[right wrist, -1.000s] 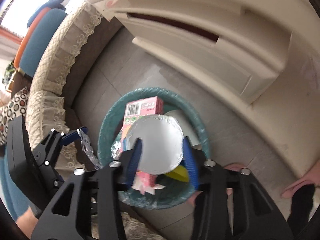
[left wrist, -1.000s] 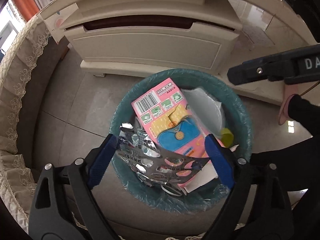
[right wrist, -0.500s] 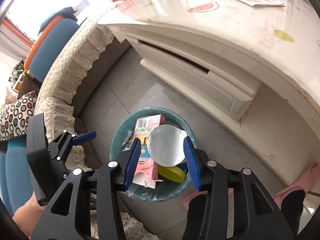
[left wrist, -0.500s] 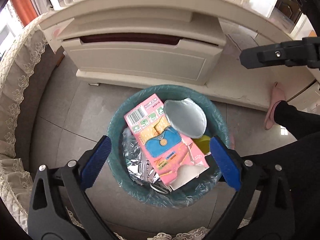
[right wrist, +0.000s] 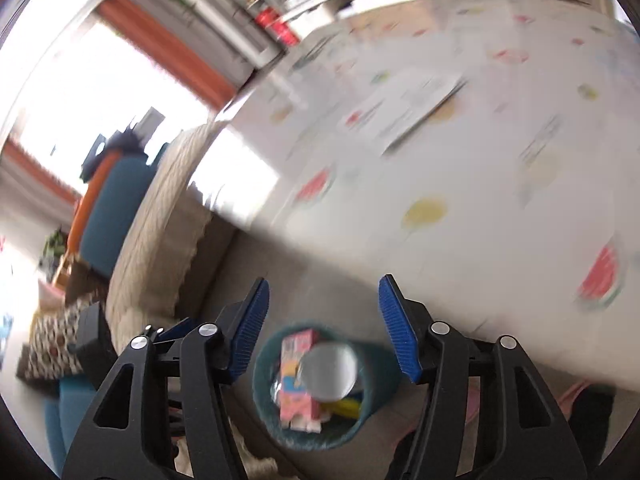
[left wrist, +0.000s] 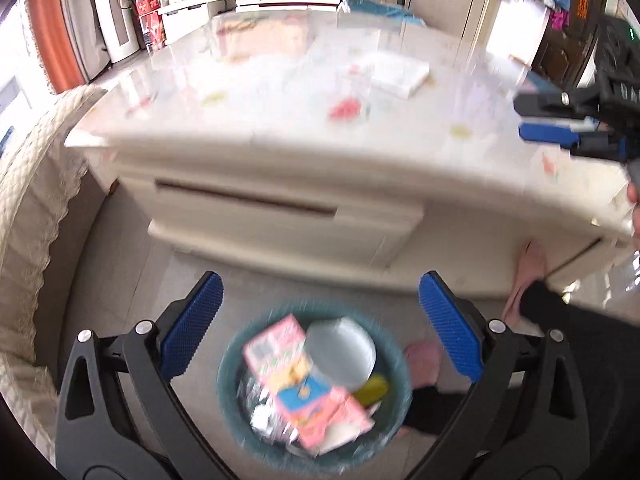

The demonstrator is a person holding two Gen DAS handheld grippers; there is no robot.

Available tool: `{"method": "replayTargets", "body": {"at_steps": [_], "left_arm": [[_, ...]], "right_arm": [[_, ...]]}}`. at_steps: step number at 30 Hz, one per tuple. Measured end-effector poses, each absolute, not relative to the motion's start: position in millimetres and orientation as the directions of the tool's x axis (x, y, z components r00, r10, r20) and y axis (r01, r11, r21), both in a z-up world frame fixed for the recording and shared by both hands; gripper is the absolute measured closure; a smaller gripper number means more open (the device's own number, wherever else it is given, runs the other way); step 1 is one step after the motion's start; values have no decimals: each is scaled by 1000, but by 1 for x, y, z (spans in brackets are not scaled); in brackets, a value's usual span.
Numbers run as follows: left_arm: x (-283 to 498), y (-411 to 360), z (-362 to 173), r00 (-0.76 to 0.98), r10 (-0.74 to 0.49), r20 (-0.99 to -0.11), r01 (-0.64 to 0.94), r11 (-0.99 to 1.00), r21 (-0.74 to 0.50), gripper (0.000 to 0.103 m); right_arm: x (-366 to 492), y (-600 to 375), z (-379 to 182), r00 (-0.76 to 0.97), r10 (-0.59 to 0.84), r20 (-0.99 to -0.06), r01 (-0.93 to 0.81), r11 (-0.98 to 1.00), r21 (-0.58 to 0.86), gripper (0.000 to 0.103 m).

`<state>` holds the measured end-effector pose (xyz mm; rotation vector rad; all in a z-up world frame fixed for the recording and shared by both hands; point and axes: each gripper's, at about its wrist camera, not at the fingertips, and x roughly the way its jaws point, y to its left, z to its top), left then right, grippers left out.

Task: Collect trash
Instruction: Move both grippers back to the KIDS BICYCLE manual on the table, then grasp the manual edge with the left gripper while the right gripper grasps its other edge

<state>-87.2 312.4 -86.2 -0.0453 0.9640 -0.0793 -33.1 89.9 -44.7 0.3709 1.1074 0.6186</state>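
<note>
A teal trash bin (left wrist: 230, 376) stands on the floor and holds a pink box (left wrist: 304, 384), a round silver lid (left wrist: 340, 354), crumpled foil (left wrist: 260, 412) and a yellow item (left wrist: 372, 388). My left gripper (left wrist: 320, 332) is open and empty, high above the bin. My right gripper (right wrist: 322, 322) is open and empty, also well above the bin (right wrist: 264, 412); it shows at the right edge of the left wrist view (left wrist: 560, 128). The pink box (right wrist: 294, 392) and silver lid (right wrist: 328, 374) show in the right wrist view too.
A white table (left wrist: 280, 128) with a fruit-print cover and a drawer stands behind the bin; a white packet (left wrist: 400, 74) lies on it. A lace-covered sofa (left wrist: 24, 208) is at the left. Pink slippers (left wrist: 528, 276) and the person's dark-clothed legs are at the right.
The foil dropped from my left gripper and the silver lid from my right gripper into the bin. Both grippers have risen fast; the bin looks smaller and the tabletop has come into view.
</note>
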Motion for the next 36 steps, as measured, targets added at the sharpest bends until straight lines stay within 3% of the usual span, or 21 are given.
{"method": "replayTargets", "body": {"at_steps": [7,17,29,32,34,35,36], "left_arm": [[20,296,-56,580,-150,-801,51,988,-147,7],[133,247,-95,473,-179,-862,132,982,-132,7],[152,230,-119,451,-195,-871,177,976,-127,7],[149,227,-116,455,-246,-856,189,966,-176,6],[147,224,-116,464,-228,-856,186,970,-158,7],[146,222,-116,472,-237,-849,201,967,-158,7],[144,221,-116,477,-237,-846,210,966,-152,7]], "right_arm": [[62,54,-39,356,582,-731,-175,810,560,33],[167,52,-83,307,568,-764,-149,821,551,33],[196,81,-102,269,610,-745,-259,791,554,29],[190,97,-101,224,628,-746,-317,770,553,28],[187,103,-100,217,609,-763,-356,777,520,33],[187,105,-102,192,626,-756,-360,761,540,42],[187,107,-108,157,638,-754,-332,753,568,65]]}}
